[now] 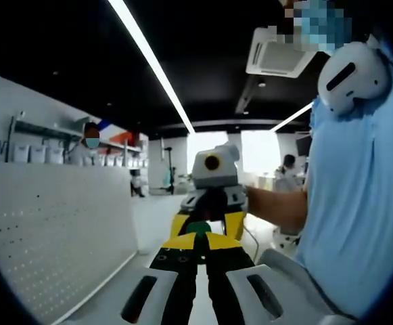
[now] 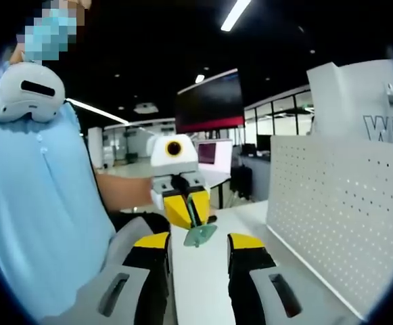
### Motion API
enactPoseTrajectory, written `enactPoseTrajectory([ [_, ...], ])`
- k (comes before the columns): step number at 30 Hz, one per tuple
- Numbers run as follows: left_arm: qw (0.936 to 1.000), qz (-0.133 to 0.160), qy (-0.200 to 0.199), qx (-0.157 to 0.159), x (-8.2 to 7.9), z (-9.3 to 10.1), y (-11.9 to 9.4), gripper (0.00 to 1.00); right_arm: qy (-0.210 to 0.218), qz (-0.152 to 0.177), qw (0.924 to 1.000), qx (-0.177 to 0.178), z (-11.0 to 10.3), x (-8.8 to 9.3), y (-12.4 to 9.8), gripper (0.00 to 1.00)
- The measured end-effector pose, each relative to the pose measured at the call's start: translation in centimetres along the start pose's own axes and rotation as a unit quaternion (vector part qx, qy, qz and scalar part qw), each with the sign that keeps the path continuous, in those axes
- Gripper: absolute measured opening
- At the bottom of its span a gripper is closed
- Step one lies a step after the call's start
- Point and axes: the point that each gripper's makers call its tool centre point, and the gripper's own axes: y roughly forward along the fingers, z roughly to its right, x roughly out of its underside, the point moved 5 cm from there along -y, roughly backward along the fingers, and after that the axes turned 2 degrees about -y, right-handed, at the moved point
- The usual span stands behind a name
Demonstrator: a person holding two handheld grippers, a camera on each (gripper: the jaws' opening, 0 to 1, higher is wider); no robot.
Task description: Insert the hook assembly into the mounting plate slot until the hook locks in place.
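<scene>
now green hook assembly [image 2: 199, 233] in left gripper [image 2: 186, 210] jaws, facing right gripper [image 2: 197, 261]

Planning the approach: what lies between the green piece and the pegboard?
Just bare white table, as seen in the right gripper view, between the green piece, held in the left gripper, and the pegboard.

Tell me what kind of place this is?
Likely an open-plan office or lab workshop: a white pegboard on the table, a ceiling air-conditioning unit, and a big dark screen with desks behind.
</scene>
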Motion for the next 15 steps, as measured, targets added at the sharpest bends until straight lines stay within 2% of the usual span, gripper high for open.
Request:
enactPoseTrajectory([
  [7, 0.9999, 0.009, -0.003, 0.005, -0.28, 0.22, 0.21, 0.03, 0.008, 0.025, 0.9996, -0.009, -0.13, -0.41, 0.09, 0.26],
  [15, 0.9999, 0.012, -0.005, 0.01, -0.27, 0.46, 0.47, 0.03, 0.01, 0.028, 0.9995, -0.014, -0.31, -0.29, 0.13, 0.21],
])
